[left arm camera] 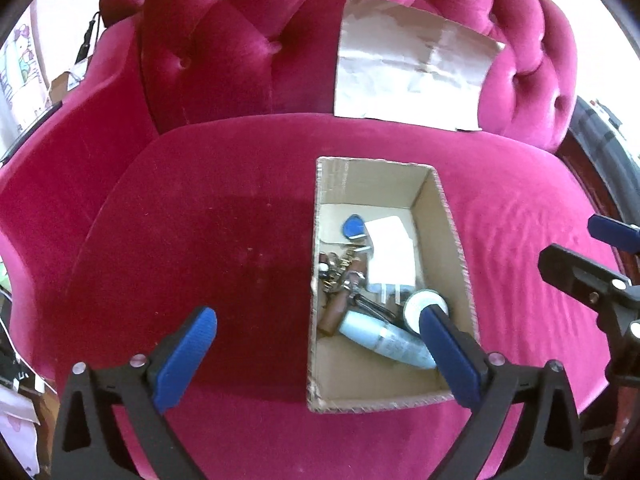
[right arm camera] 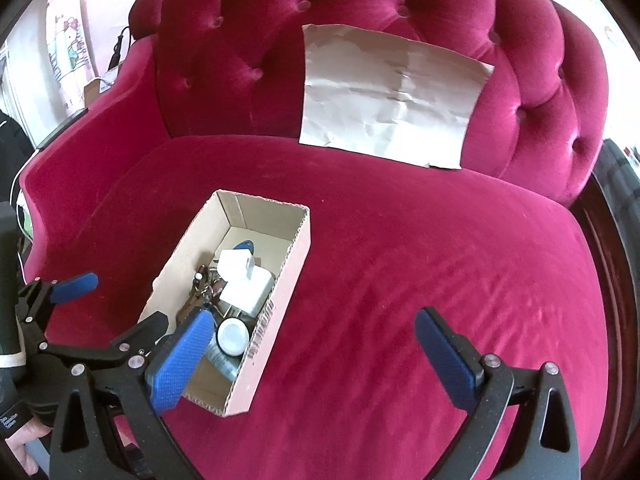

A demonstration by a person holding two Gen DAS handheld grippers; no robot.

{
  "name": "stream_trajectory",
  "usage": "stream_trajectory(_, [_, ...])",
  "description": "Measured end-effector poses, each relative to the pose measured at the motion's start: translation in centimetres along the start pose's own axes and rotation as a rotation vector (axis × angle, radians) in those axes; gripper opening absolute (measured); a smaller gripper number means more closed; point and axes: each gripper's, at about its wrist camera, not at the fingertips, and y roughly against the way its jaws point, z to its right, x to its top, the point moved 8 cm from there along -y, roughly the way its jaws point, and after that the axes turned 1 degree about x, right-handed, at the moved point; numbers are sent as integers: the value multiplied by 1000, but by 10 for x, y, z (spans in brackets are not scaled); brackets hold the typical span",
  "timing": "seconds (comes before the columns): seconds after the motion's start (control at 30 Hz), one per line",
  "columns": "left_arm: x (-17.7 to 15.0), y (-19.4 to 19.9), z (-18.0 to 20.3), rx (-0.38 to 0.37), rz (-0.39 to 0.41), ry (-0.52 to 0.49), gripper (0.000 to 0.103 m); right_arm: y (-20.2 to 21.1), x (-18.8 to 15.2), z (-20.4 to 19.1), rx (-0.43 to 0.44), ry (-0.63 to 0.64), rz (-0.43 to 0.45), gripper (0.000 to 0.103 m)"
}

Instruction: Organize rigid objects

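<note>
Crimson tufted velvet sofa point(left arm camera: 224, 208) fills both views; its seat carries an open rectangular brown cardboard box point(left arm camera: 456, 248), and a creased sheet of brown paper point(left arm camera: 408, 76) leans against the backrest. Inside the box lie the rigid objects: a white square plug-in charger point(left arm camera: 390, 256), a blue teardrop key fob point(left arm camera: 353, 226), a bunch of metal keys point(left arm camera: 340, 276), a pale blue cylindrical bottle point(left arm camera: 384, 340) and a white round-topped jar point(left arm camera: 424, 305). Left tongs point(left arm camera: 318, 346) hang above the box's near end, spread wide and holding nothing. Right tongs point(right arm camera: 312, 354) hover over bare cushion just beside the box, likewise wide and empty. No loose item shows on the seat, so the gathering step appears finished or nearly so. Next move, as a judgement: either withdraw both tools, or take the box by its walls, one wall per tool, with an even grip, since thin cardboard flexes and the loose contents could shift.
</note>
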Motion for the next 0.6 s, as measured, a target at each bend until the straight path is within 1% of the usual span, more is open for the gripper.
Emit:
stream_trajectory(0.07, [-4,4,3,-17,-1,-5,103,7,-6,2,-1,-11,-1,103])
stream_trajectory(0.23, [-16,14,10,-15,-14,-38,103,25,-19,6,-25,-25,2,103])
stream_trajectory(0.37, [-19,21,14,-22,-19,-37,103,37,-31,9,-34,-50,0,103])
stream_trajectory(0.47, [-20,31,17,-26,-7,-33,103,45,-37,11,-36,-75,6,103])
stream_trajectory(0.6, [-23,47,25,-26,16,-60,103,56,-48,13,-48,-95,11,103])
